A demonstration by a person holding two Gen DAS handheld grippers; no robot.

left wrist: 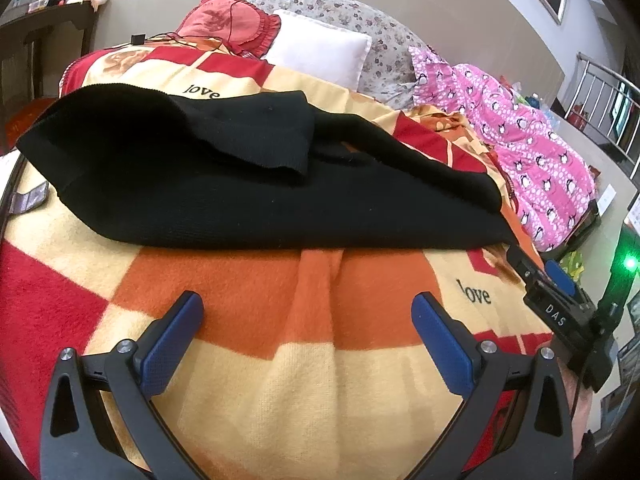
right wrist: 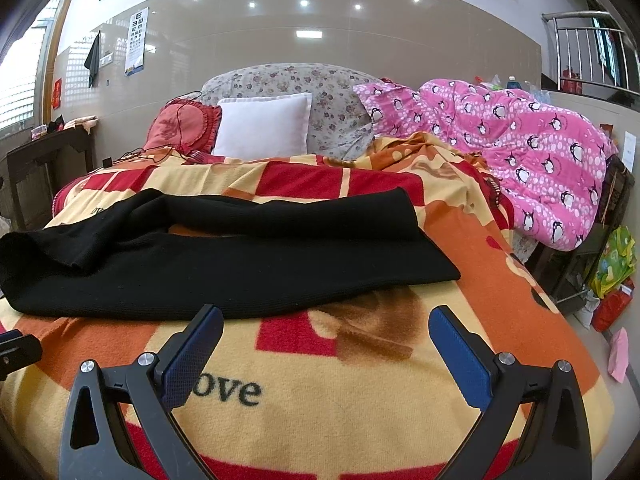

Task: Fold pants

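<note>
1. The black knit pants (left wrist: 256,200) are lying across the bed on the red, orange and cream "love" blanket (left wrist: 304,368), just past both grippers. One part of the fabric is flopped back over the rest, so they aren't flat.
2. Left gripper (left wrist: 307,312): blue-padded fingers spread wide apart, nothing between them, hanging over bare blanket near the pants' closest edge but not touching it.
3. Right gripper (right wrist: 326,326): same deal, spread wide and holding nothing. Its left finger pad (right wrist: 192,360) sits right at the pants' near hem in the right wrist view; can't tell if it's actually touching.
4. Further back there's a white pillow (right wrist: 264,126), a red ruffled cushion (right wrist: 182,124), and a pink penguin-print quilt (right wrist: 520,152) bunched up on the right side.
</note>
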